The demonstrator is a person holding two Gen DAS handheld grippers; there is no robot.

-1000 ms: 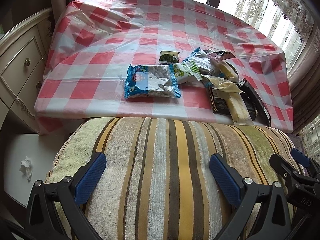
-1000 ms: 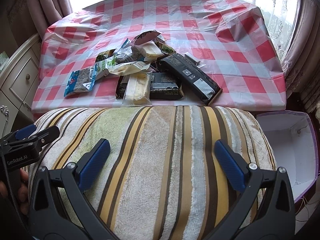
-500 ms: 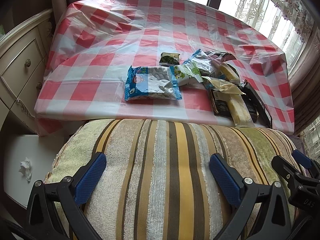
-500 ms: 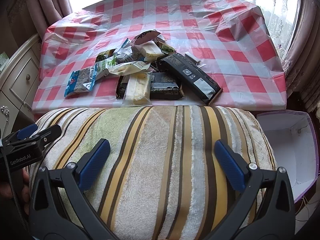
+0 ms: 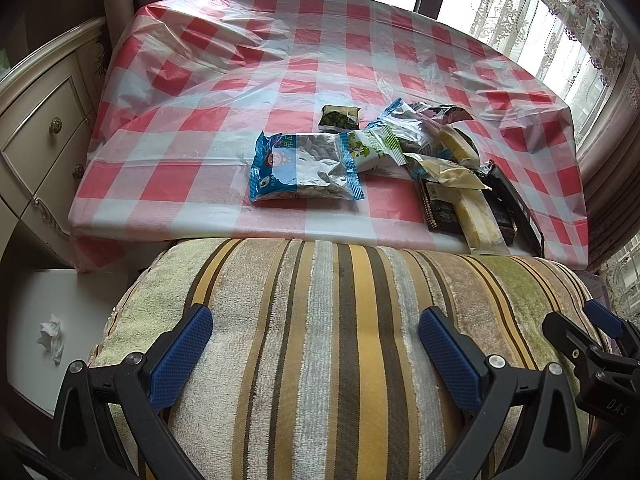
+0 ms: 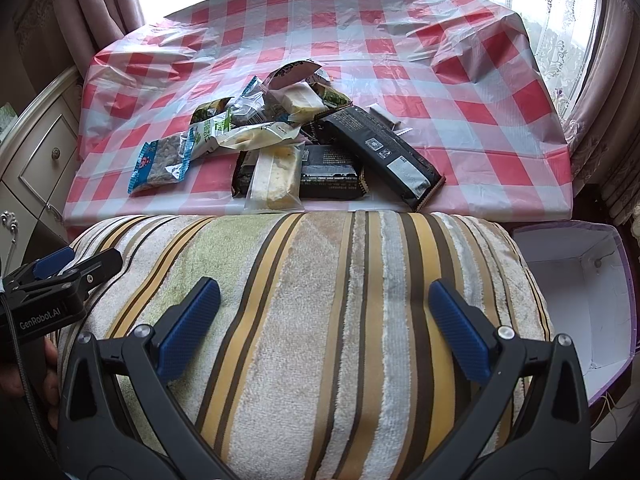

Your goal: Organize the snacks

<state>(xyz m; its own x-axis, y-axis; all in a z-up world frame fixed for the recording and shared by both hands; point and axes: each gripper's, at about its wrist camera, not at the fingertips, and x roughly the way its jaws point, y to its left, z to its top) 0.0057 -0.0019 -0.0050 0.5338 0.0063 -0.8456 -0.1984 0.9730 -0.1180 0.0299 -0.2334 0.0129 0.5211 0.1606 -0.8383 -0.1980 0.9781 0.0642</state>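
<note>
Both grippers hover low over a striped cushion (image 5: 328, 344), well short of the snacks. The left gripper (image 5: 316, 348) has its jaws spread wide and holds nothing; the right gripper (image 6: 324, 324) is likewise wide open and empty.

Ahead of both, past the cushion's far edge, a counter (image 5: 192, 128) in a red-and-white checked cloth carries a loose heap of snack packets. Straight ahead of the left jaws, slightly left of centre, lies a blue seed packet (image 5: 304, 168), flat, its long axis running across the jaws' line of reach, apart from most of the pile but touching a green-and-white packet (image 5: 372, 148) on its right. The rest of the heap sits ahead and to the right of the left jaws.

From the right jaws, the heap is ahead and slightly left. Nearest are a pale cracker packet (image 6: 276, 176), lying lengthwise toward the jaws, and a long black packet (image 6: 384, 152), angled away to the left. A white open box (image 6: 580, 280) stands low to the right of the right jaws, beside the cushion.

The left gripper looks better placed for the blue packet; the right for the black one and the box.
</note>
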